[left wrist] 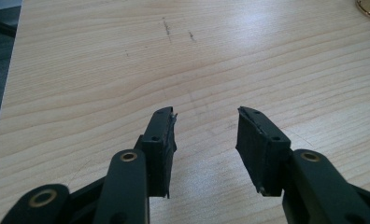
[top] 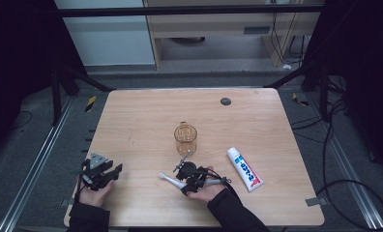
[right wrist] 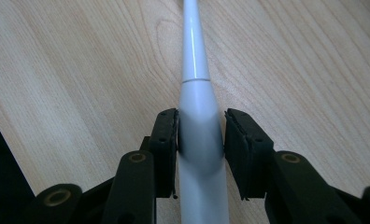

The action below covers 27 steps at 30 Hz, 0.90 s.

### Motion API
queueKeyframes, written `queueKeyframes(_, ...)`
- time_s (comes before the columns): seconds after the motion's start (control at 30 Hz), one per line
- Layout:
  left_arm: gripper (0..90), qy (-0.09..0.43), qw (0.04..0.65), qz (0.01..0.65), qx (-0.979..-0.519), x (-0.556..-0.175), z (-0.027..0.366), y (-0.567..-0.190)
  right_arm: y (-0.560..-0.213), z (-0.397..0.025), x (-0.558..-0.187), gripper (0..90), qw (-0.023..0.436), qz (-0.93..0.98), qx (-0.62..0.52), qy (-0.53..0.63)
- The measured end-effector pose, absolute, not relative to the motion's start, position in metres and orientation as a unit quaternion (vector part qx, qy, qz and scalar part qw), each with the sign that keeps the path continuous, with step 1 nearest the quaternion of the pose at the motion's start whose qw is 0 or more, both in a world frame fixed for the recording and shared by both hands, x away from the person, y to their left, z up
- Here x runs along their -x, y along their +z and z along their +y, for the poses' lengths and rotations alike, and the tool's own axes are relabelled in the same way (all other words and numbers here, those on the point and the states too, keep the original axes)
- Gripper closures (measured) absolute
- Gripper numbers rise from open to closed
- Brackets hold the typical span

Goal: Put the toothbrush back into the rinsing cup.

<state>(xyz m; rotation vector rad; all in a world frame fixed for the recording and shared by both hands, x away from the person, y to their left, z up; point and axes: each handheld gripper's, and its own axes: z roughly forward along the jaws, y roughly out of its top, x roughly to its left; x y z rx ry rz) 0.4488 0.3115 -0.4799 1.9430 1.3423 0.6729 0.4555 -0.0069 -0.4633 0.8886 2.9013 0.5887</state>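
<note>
Toothbrush (top: 171, 179) is what I have in hand: a white one, lying low over the near middle of the table (top: 146, 121), its long axis running left to right in the high view. Its slim end points left and slightly far, and the thicker handle runs right into my right gripper (top: 192, 178). In the right gripper view the toothbrush (right wrist: 198, 116) runs straight away from the camera, narrowing past a thin seam toward the top of the frame; I cannot make out the bristles.

My right gripper (right wrist: 201, 128) has its jaws drawn in on the thick part of the handle. The left pad touches it; at the right pad I see a thin sliver of gap, so I cannot tell how firm the clamp is.

Just beyond that gripper stands an amber glass mug (top: 185, 138), upright. To the right, near it but apart, lies a toothpaste tube (top: 244, 168), cap toward the far side.

My left gripper (top: 100, 172) sits at the near left, well apart from the rest. Its jaws (left wrist: 205, 135) stand wide apart over bare wood, holding nothing.
</note>
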Motion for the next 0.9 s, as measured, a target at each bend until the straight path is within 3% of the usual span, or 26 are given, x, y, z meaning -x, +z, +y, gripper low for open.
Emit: queueKeyframes(0.9,55.8,0.256,0.336,0.516,-0.745,-0.4492,0.3118,-0.4803,-0.4692,-0.0053,-0.456,67.0,0.015,0.942,-0.289,0.169)
